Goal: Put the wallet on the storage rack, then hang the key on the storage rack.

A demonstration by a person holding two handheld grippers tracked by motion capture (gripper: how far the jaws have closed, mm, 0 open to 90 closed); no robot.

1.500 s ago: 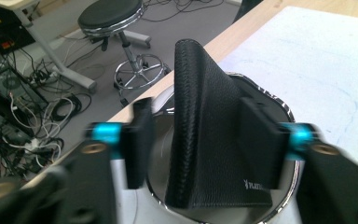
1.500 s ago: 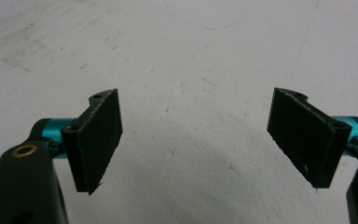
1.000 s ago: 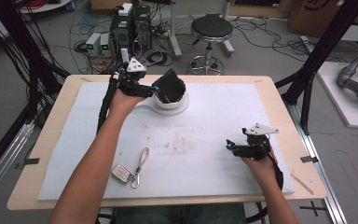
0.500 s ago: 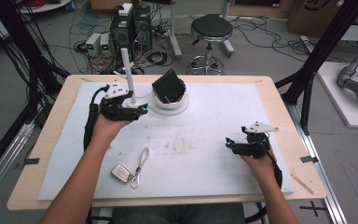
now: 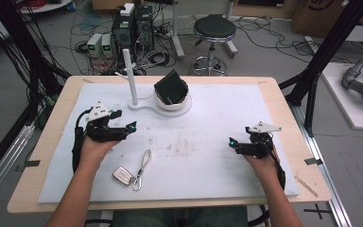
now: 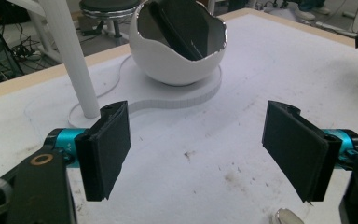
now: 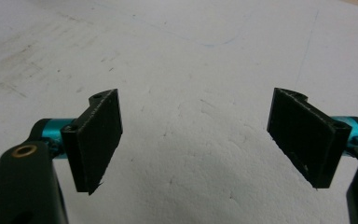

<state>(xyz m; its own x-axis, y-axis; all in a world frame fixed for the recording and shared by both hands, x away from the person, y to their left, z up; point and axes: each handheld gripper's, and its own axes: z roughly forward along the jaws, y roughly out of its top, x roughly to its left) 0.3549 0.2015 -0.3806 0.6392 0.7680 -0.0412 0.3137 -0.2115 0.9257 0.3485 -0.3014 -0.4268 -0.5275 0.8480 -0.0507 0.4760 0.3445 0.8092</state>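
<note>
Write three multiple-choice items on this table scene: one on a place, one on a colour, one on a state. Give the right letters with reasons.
1. Where does the key fob lie?
A. in the white bowl
B. on the white mat near the person's left hand
C. on the stool

2. What colour is the upright post beside the bowl?
A. white
B. red
C. yellow

3. How does the left gripper stand?
A. shut on the key fob
B. shut on the post
C. open, holding nothing

Answers:
1 B: in the high view the fob rests on the mat just beside the left forearm.
2 A: both the high view and the left gripper view show it white.
3 C: its jaws stand wide apart over bare mat.
</note>
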